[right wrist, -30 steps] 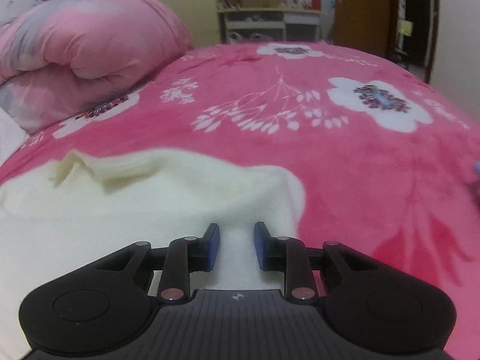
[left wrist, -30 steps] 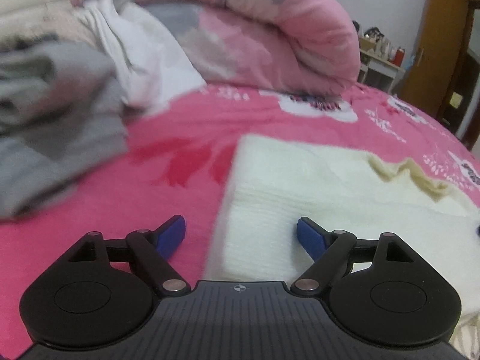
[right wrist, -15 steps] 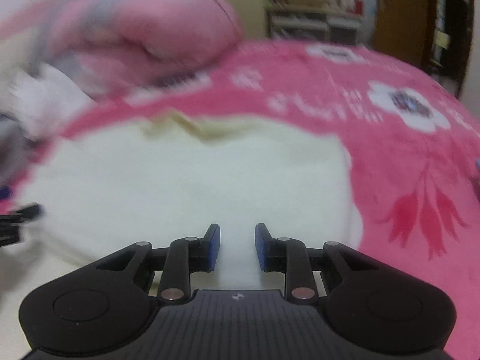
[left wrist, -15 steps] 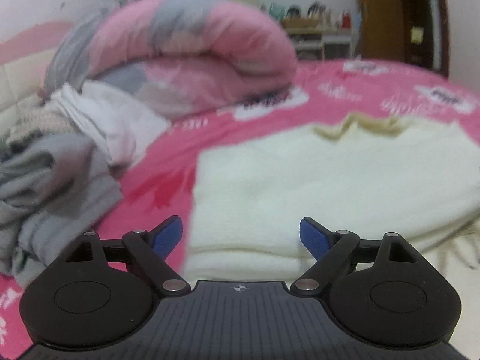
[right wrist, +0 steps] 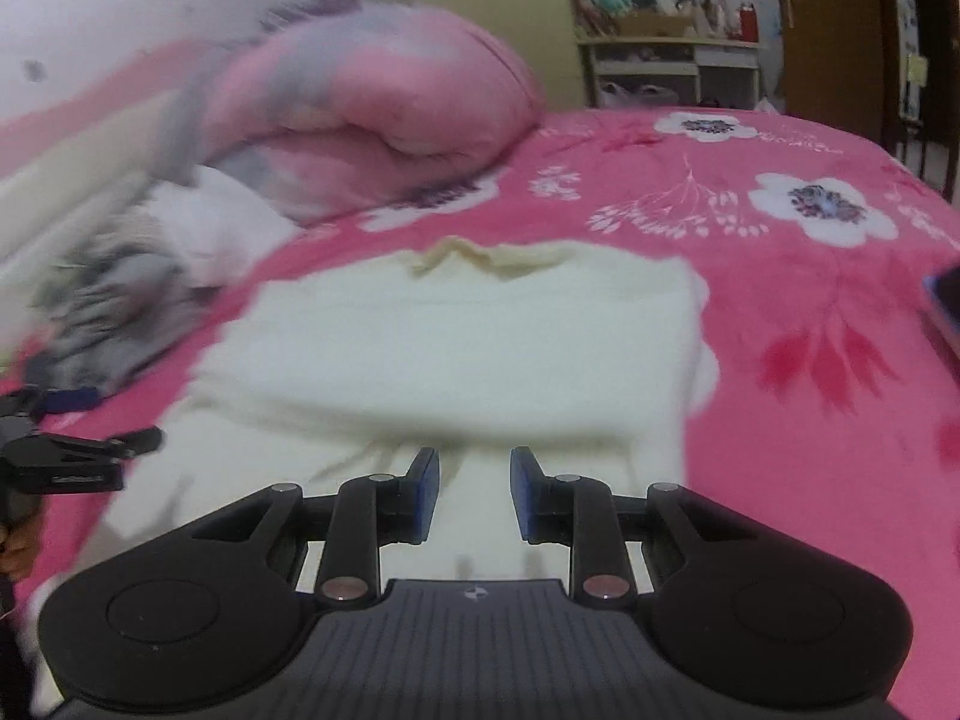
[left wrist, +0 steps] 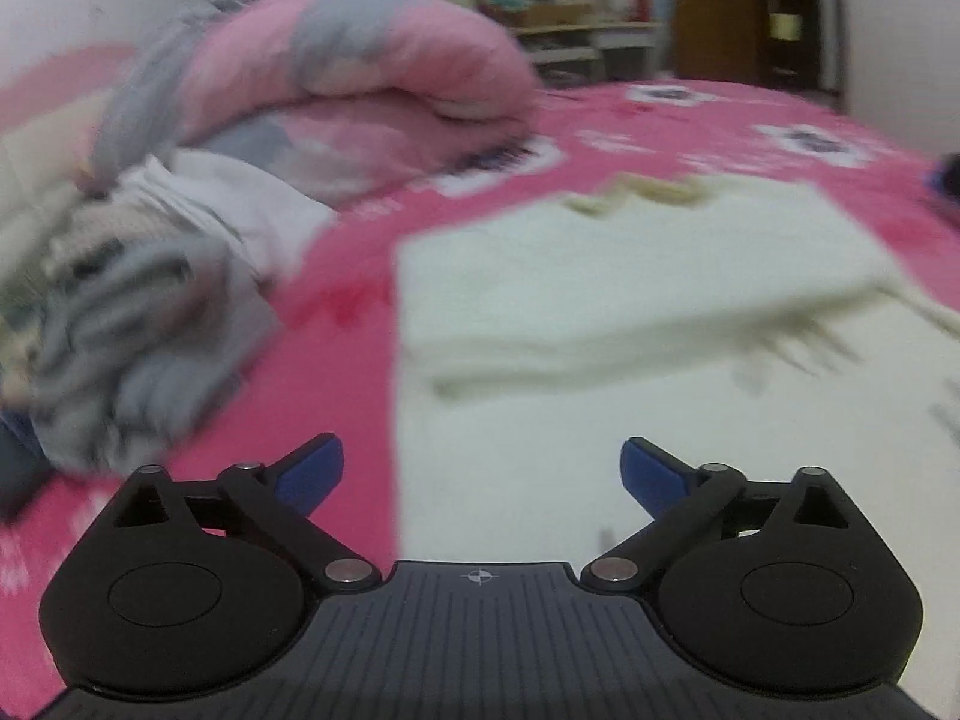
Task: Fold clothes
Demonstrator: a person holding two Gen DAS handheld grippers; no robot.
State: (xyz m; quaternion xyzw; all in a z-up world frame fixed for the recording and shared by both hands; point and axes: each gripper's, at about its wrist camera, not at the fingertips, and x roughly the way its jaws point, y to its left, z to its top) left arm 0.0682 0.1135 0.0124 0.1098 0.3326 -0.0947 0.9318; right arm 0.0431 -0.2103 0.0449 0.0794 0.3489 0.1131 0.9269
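Cream knitted sweater (right wrist: 456,336) lies part-folded on the pink floral bedspread (right wrist: 810,312). Over its near edge, the left gripper (left wrist: 482,468) has just spread wide, empty; the right gripper (right wrist: 474,489) stands narrowly parted, gripping nothing. Next likely needs seizing the near hem for another fold.

Both grippers are pulling back from the cream sweater (right wrist: 468,354), so more of it is showing now. The left gripper (left wrist: 482,474) has just been opening wider, nothing between its fingers (left wrist: 312,471), and is rolling level.
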